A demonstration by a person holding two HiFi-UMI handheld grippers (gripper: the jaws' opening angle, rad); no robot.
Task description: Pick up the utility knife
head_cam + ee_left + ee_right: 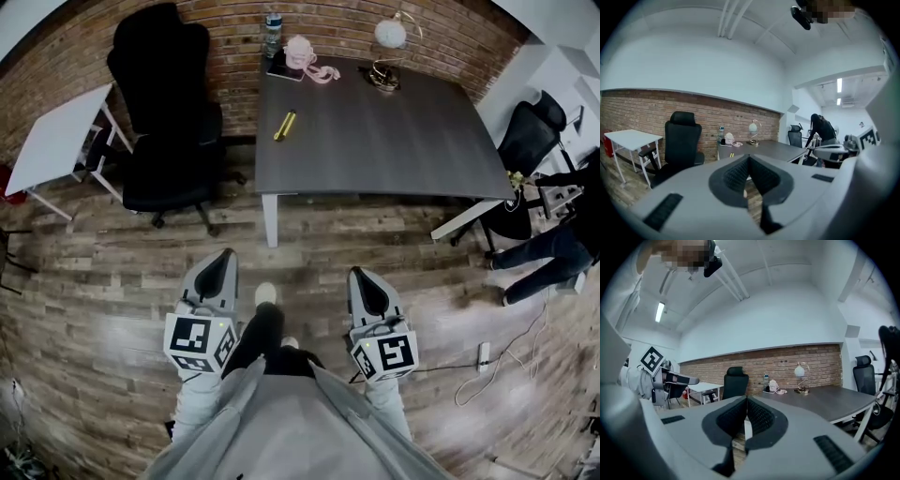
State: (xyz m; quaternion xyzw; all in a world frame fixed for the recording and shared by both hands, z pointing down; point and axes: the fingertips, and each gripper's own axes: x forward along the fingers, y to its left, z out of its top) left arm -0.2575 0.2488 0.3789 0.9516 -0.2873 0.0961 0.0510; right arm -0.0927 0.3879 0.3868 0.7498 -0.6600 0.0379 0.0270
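wall: brick wall (234,28) | floor: wood-plank floor (112,272) | furniture: grey worktop (394,141), black office chair (164,122) beside it, white table (56,141) beyond | light: globe lamp (390,35) on worktop, ceiling strip light (659,311) lit

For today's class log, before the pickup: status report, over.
Left gripper shut, empty; right gripper shut, empty. Utility knife lying on grey table, untouched. Only floor between; black chair left of table.

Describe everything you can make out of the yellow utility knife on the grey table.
The utility knife is a slim, yellow, bar-shaped tool, seemingly plastic or painted metal. It lies flat and diagonal on the dark grey table, near its left edge. Only the tabletop touches it, and it lies apart from the items at the back. It is too small to tell whether the blade is out.
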